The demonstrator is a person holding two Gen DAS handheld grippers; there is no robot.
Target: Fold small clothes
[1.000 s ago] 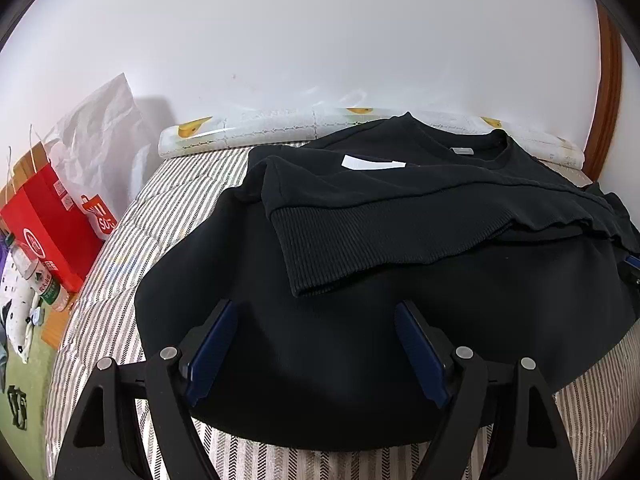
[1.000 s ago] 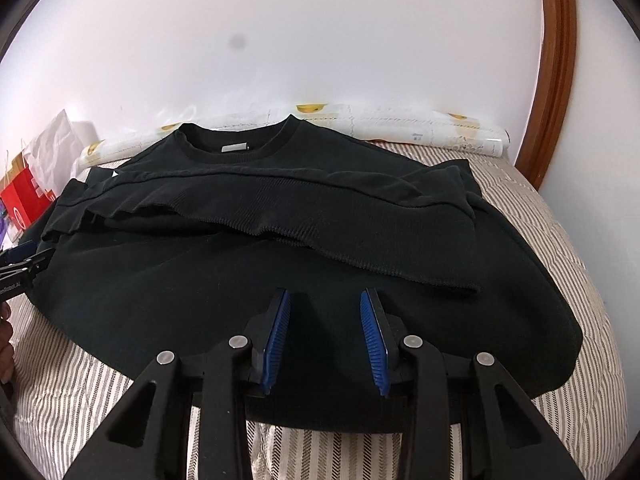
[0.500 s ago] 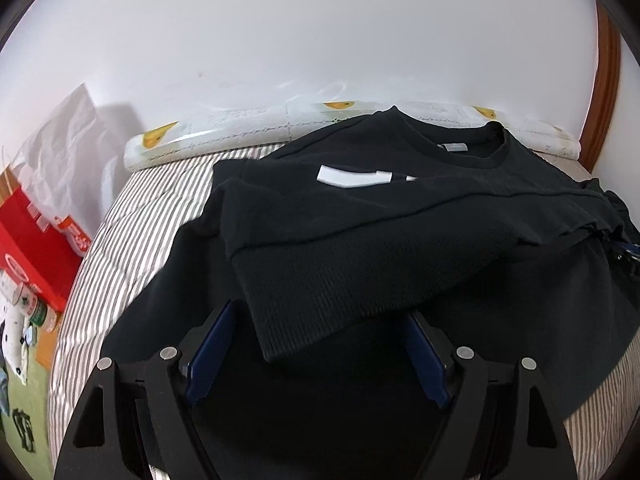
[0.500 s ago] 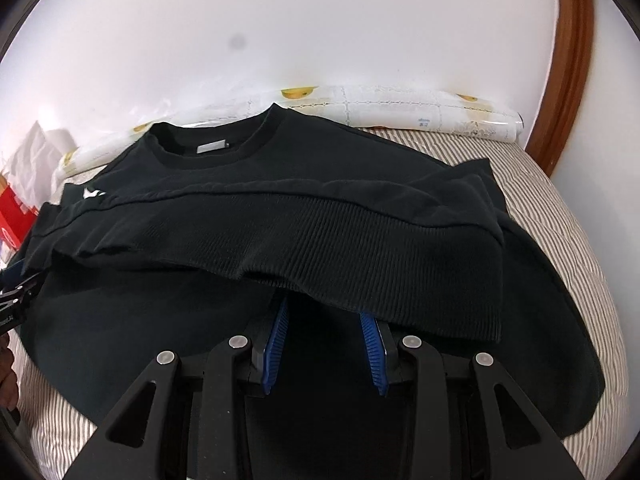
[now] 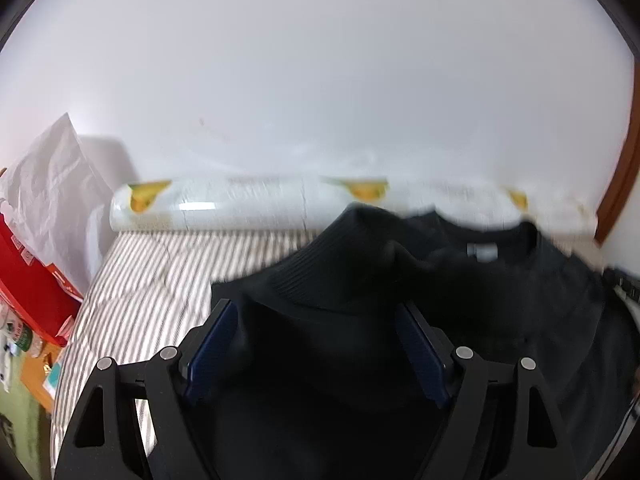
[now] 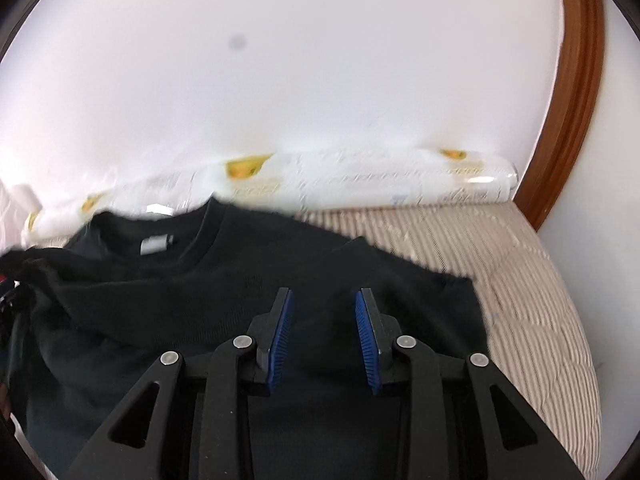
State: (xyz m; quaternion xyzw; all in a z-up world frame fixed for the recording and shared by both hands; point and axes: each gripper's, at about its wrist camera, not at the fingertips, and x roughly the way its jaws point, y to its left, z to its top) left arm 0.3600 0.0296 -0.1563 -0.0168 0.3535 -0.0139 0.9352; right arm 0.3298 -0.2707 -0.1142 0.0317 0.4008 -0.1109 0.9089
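A black sweatshirt [image 5: 500, 292] lies on the striped bed, its collar with a grey label [image 5: 482, 250] toward the wall. My left gripper [image 5: 316, 312] is open, and a raised fold of ribbed black cloth [image 5: 320, 276] lies between its blue pads [image 5: 214, 340]. In the right wrist view the sweatshirt [image 6: 168, 308] fills the lower left. My right gripper [image 6: 324, 300] is open over the cloth, its blue pads [image 6: 280, 336] apart with nothing pinched between them. Both views are blurred by motion.
The striped bed [image 5: 160, 284] shows bare to the left and, in the right wrist view [image 6: 520, 280], to the right. A white roll with yellow prints [image 5: 240, 208] lies along the wall. A red bag [image 5: 28, 280] and white bag [image 5: 48, 184] stand left. A wooden frame [image 6: 568, 100] is right.
Both grippers have moved forward toward the wall and collar. The sweatshirt's lower part now lies bunched closer to the collar. The right gripper's pads stand wider apart than before.
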